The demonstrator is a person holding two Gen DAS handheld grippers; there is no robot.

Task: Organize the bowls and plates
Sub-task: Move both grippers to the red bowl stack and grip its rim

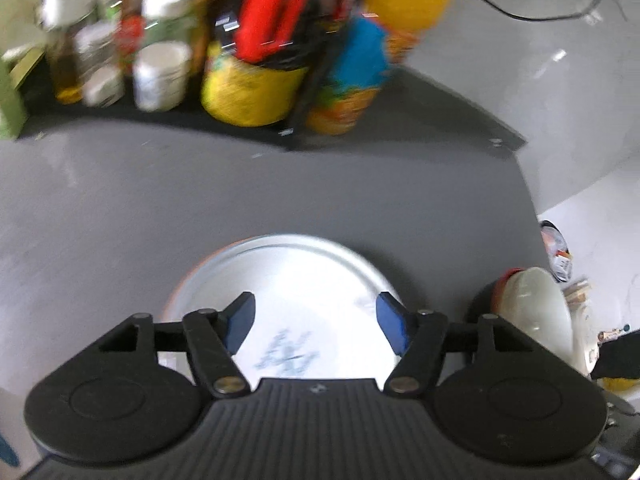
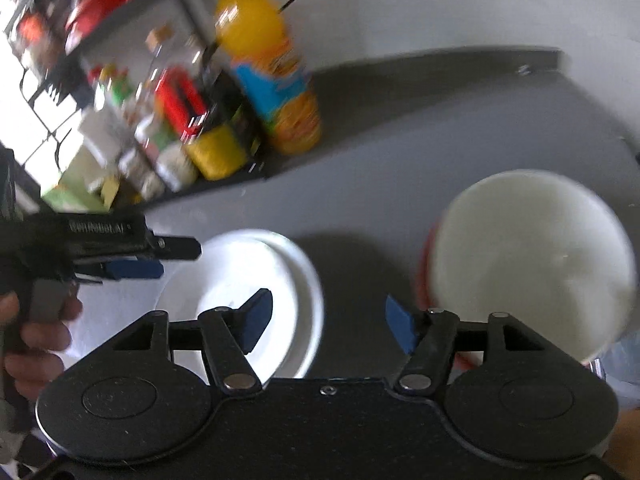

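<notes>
The left gripper [image 1: 316,320] hangs over a white plate [image 1: 288,280] that lies flat on the grey counter [image 1: 120,200]; its blue-padded fingers [image 1: 240,320] are spread wide, one over each side of the plate's inner face, and nothing is between them. Whether the pads touch the plate cannot be told. To the right of this gripper, near the counter's edge, sits a white bowl [image 1: 536,312] with a red outside.

In the right wrist view, the right gripper [image 2: 328,320] is likewise wide apart and empty, its gap over bare counter between the plate [image 2: 256,280] at lower left and the bowl [image 2: 532,256] at right. Its left finger [image 2: 256,316] overlaps the plate's rim; its right finger [image 2: 400,328] is just beside the bowl's red wall. A hand [image 2: 36,332] holds the left gripper [image 2: 140,268] at the left edge, over the plate's far side.

Farther back, a black shelf [image 1: 400,120] along the wall carries an orange juice bottle [image 1: 404,4] with a blue label, a yellow-labelled dark bottle [image 1: 248,88], white-lidded jars [image 1: 160,72] and other blurred containers. A black cable [image 1: 520,12] runs across the white wall [image 1: 540,92] behind.
</notes>
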